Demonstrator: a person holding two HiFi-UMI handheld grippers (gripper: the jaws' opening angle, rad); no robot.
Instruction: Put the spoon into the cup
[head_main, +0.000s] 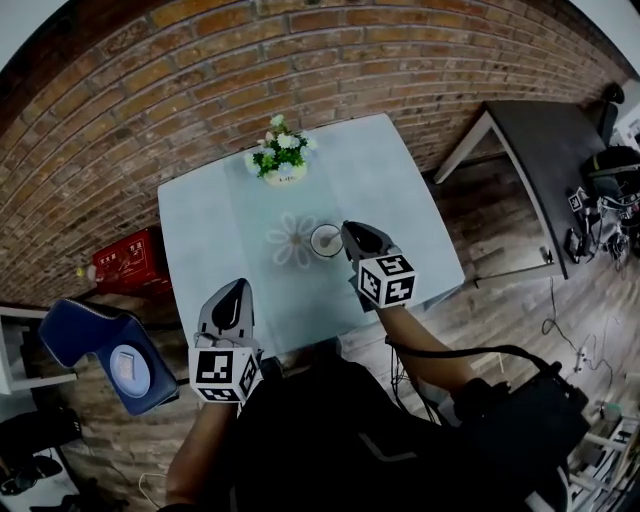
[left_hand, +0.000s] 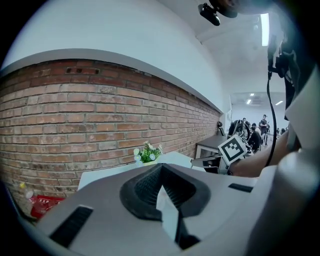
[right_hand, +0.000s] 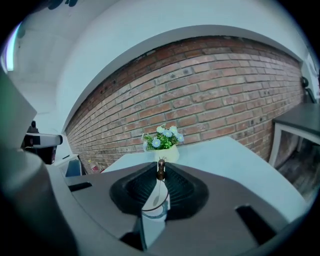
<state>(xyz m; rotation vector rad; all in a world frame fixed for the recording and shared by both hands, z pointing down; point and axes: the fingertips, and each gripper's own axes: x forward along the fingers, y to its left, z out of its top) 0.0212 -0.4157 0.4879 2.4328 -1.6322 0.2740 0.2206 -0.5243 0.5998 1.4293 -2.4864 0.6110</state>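
- Table (head_main: 400, 200): pale top against the brick wall, carrying everything below.
- Left gripper (head_main: 238, 290): jaws pressed together on nothing, at the near edge, well apart from the cup; it's your farther hand.
- Right gripper (head_main: 352, 236): jaws pinching the spoon, tips just right of the cup; it's your nearer hand.
- Flower pot (head_main: 281, 160): at the far edge, beyond the cup.
- Flower-shaped mat (head_main: 288, 240): flat, just left of the cup.
- Cup (head_main: 314, 240): upright, mouth open, to the left of your right jaws and below them.
- Spoon (right_hand: 160, 170): long axis along the jaws, brown end past the tips; seen from the head view, its free end lies over the cup's mouth. Judged: tip it down and release.
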